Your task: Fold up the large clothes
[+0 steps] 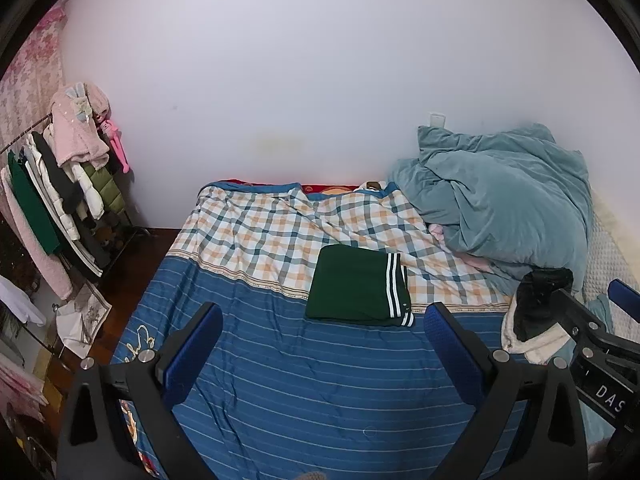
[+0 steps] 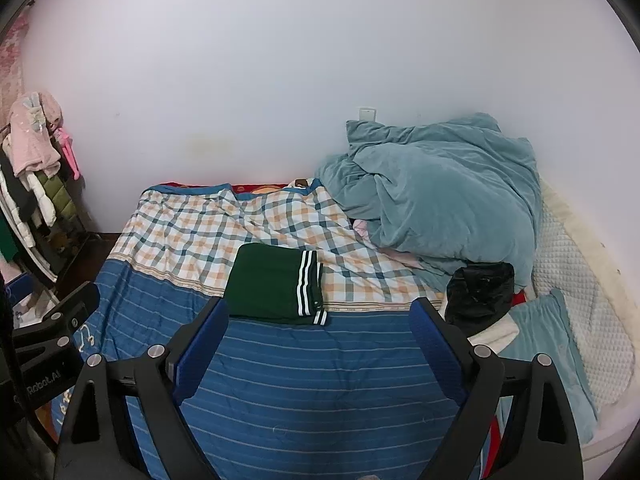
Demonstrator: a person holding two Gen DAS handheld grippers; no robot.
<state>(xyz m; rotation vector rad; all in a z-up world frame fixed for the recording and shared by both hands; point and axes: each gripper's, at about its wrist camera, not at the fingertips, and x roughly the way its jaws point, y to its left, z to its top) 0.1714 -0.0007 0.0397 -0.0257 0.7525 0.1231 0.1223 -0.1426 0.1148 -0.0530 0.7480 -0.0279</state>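
Green garment (image 1: 352, 290) with white stripes lies folded into neat rectangle on bed cover (image 1: 280, 372); fold looks complete. Left gripper (image 1: 324, 344) and right gripper (image 2: 320, 344) hover apart from it, jaws spread wide, empty.

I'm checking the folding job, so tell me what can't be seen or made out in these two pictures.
- Green garment: folded, so its type and underside are hidden in both views.
- Black item: too dark to identify, and the right tongs' arm hides part of it in the left view.
- Under the teal duvet: only pink cloth peeks out.
- Rack: cut by the left edge.
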